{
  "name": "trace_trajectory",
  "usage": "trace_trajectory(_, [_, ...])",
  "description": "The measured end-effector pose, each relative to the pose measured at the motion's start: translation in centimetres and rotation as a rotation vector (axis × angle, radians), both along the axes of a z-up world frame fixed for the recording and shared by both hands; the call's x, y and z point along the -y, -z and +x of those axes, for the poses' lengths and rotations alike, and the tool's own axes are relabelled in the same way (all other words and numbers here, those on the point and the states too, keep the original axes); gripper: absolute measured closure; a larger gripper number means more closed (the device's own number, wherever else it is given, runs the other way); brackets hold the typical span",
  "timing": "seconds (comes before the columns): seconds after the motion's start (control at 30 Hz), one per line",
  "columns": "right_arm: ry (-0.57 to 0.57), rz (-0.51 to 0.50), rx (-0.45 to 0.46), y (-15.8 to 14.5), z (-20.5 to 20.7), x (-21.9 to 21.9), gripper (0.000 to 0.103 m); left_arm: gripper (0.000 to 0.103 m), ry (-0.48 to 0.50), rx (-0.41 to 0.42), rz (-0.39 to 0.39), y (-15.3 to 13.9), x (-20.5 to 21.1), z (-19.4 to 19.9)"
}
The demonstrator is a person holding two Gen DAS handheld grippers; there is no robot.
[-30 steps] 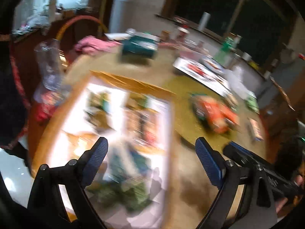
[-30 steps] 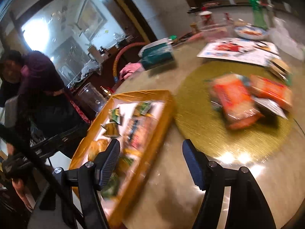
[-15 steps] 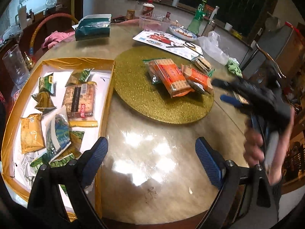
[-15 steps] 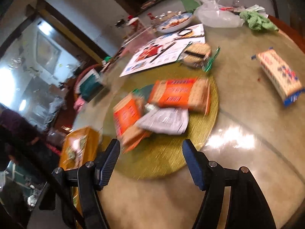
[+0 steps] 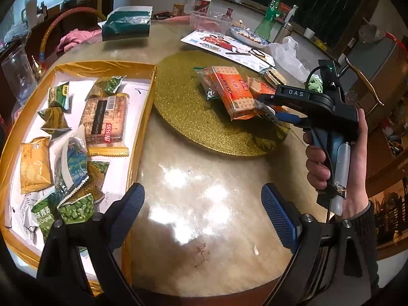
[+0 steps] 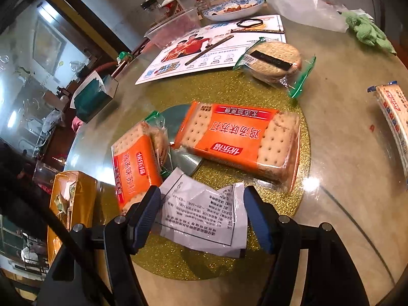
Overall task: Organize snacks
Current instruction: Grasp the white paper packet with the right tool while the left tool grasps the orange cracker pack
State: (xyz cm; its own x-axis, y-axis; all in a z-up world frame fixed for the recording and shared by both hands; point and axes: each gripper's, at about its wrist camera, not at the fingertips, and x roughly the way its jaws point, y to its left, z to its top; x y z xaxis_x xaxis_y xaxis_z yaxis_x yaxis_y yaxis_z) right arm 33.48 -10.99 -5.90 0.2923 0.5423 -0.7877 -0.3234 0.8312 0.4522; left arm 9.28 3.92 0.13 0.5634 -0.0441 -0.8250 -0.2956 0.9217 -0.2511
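— Fingers of the right gripper [image 6: 201,211] stand spread on either side of a white printed packet [image 6: 204,216] on the gold mat [image 6: 301,137], gripping nothing yet; the left gripper [image 5: 201,209] hangs wide open and empty over the table [image 5: 204,191].

— So this looks like the pick-up step?

— I judge so — close on the packet, then carry it to the gold tray [image 5: 145,117] where the other snacks lie.

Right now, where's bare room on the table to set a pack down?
Bare tabletop lies between the gold tray, the glitter mat's near edge and the left gripper. Another patch sits right of the mat, before the blue-edged cracker pack. Crowded: the tray, the mat under the orange cracker packs, the far side.
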Motion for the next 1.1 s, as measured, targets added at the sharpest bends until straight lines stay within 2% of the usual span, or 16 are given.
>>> trace_trajectory(0.13, [0.011,-0.014,-0.010,0.1,0.5,-0.6,0.035,0.010,0.000,0.009,-0.008,-0.1,0.0,-0.2])
trace_trajectory(0.23, [-0.011,-0.070,0.008,-0.1,0.1,-1.4,0.035,0.010,-0.007,0.007,-0.012,0.0,-0.2,-0.4])
trace_trajectory(0.5, [-0.073,-0.248,0.148,0.0,-6.0,0.0,0.035,0.010,0.005,-0.019,-0.041,0.8,0.0,0.1])
trace_trajectory(0.6, [-0.063,-0.261,0.180,0.0,-8.0,1.6,0.035,0.010,0.013,-0.026,-0.044,1.0,0.4,0.6])
trace_trajectory(0.8, [-0.006,-0.224,0.198,-0.2,-9.9,4.5,0.035,0.010,0.062,-0.068,-0.010,1.7,1.7,4.6])
trace_trajectory(1.0, [0.158,0.086,0.140,0.4,-10.2,8.8,0.035,0.010,0.111,-0.110,0.099,2.4,3.7,11.7])
trace_trajectory(1.1, [0.197,0.136,0.138,0.6,-10.2,9.5,0.035,0.011,0.108,-0.147,0.159,3.6,4.4,15.3])
